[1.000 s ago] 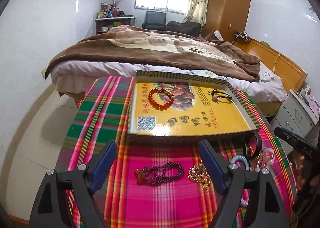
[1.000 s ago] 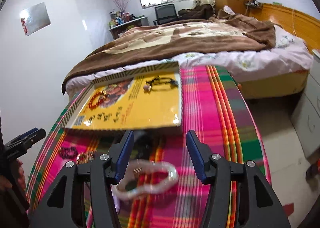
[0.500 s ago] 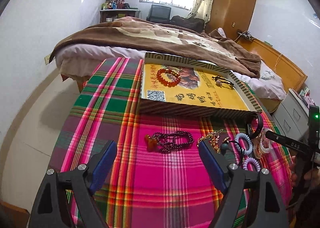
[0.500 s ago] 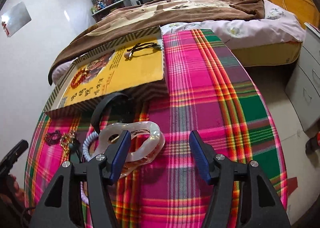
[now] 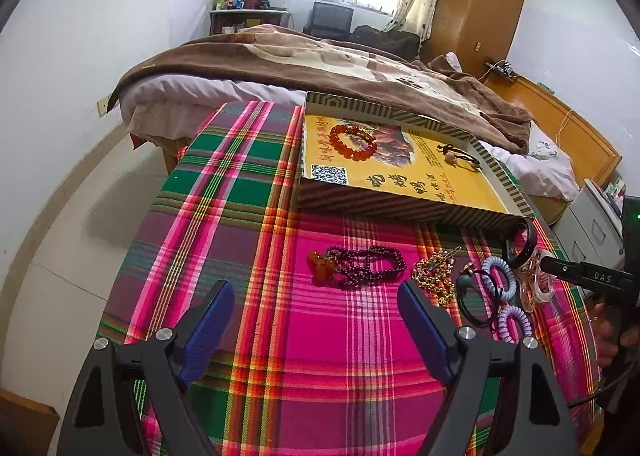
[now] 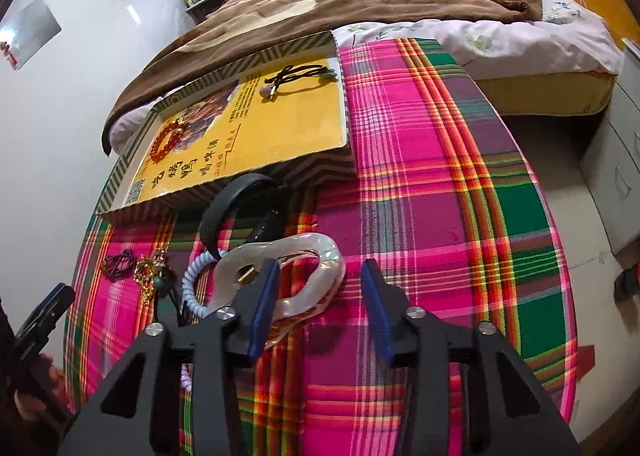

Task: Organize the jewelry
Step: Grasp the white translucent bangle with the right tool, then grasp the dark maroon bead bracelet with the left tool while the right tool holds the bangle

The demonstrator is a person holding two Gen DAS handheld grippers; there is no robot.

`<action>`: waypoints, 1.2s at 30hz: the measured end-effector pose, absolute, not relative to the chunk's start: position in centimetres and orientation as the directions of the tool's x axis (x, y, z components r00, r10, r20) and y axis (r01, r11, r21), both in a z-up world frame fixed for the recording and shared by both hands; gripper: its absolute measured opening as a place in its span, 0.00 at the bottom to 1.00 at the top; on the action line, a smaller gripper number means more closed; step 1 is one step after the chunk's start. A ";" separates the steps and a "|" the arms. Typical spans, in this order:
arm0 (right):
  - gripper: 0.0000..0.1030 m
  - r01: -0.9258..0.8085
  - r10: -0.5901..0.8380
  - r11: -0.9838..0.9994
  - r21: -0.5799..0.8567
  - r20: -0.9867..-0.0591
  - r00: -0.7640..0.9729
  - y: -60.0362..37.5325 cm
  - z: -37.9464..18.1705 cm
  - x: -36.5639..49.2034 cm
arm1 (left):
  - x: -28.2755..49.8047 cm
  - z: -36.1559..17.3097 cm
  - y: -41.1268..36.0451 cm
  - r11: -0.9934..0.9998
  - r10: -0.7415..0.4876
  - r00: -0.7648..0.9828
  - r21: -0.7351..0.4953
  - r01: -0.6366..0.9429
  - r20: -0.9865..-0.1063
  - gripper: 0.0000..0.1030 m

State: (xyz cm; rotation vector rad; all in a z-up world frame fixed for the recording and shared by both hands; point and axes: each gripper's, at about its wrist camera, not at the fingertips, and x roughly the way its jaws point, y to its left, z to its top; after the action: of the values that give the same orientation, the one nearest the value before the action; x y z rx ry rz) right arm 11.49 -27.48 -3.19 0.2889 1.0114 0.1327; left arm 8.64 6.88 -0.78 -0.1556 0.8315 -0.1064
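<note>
A yellow box lid (image 5: pixel 404 175) (image 6: pixel 288 127) lies at the table's far side and holds an orange bead bracelet (image 5: pixel 354 141) (image 6: pixel 166 139) and a black cord hair tie (image 5: pixel 458 154) (image 6: pixel 298 75). On the plaid cloth lie a dark purple bead necklace (image 5: pixel 362 266), a gold chain (image 5: pixel 434 276), coil hair ties (image 5: pixel 498 276), a black bangle (image 6: pixel 236 203) and a pearly hair claw (image 6: pixel 296 276). My left gripper (image 5: pixel 316 320) is open, short of the necklace. My right gripper (image 6: pixel 320 304) is open, its left finger over the hair claw.
The round table wears a pink and green plaid cloth (image 5: pixel 240 183) (image 6: pixel 440 175). A bed with a brown blanket (image 5: pixel 320 63) stands right behind it. A grey cabinet (image 6: pixel 616 159) is at the right, and white floor (image 5: pixel 72 207) at the left.
Both grippers have pulled back and tilted down toward the table. The right one now sits lower over the hair claw. The jewelry has not moved.
</note>
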 end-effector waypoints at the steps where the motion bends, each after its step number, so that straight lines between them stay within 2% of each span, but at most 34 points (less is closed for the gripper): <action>1: 0.33 0.023 0.253 0.950 0.311 -0.812 0.527 -27.5 -3.2 11.6 | 8.6 -0.8 6.9 0.983 -0.154 0.669 -0.179 0.032 -0.727 0.81; 2: 0.30 0.023 0.263 0.946 0.323 -0.809 0.525 -27.4 -3.2 11.7 | 8.6 -0.8 6.9 0.983 -0.154 0.668 -0.180 0.031 -0.728 0.81; 8: 0.30 0.102 0.313 0.906 0.410 -0.815 0.487 -28.2 -3.9 12.9 | 8.5 -1.0 7.0 0.983 -0.154 0.661 -0.178 0.031 -0.734 0.81; 12: 0.29 0.095 0.318 0.905 0.415 -0.807 0.497 -28.1 -3.9 12.7 | 8.6 -1.2 7.1 0.984 -0.149 0.656 -0.176 0.025 -0.740 0.81; 15: 0.15 0.058 0.316 0.915 0.400 -0.797 0.515 -27.8 -3.4 12.2 | 8.6 -1.4 7.2 0.984 -0.146 0.651 -0.174 0.021 -0.745 0.81; 17: 0.11 0.048 0.331 0.909 0.413 -0.787 0.521 -27.9 -3.3 12.1 | 8.8 -1.5 7.1 0.985 -0.146 0.648 -0.170 0.025 -0.748 0.81; 32: 0.10 0.065 0.303 0.904 0.422 -0.741 0.600 -31.4 -1.7 9.4 | 13.2 -2.9 5.8 0.985 -0.169 0.597 -0.147 0.086 -0.784 0.81; 36: 0.10 0.065 0.300 0.904 0.423 -0.734 0.610 -31.7 -1.4 9.0 | 14.6 -3.5 5.2 0.991 -0.136 0.589 -0.116 0.072 -0.797 0.81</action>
State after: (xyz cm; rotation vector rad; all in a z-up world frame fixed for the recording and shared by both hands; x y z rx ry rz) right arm 8.96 -31.75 -1.37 0.4363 0.9120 0.1405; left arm 14.61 5.19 -3.48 -0.0743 0.9334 -0.1215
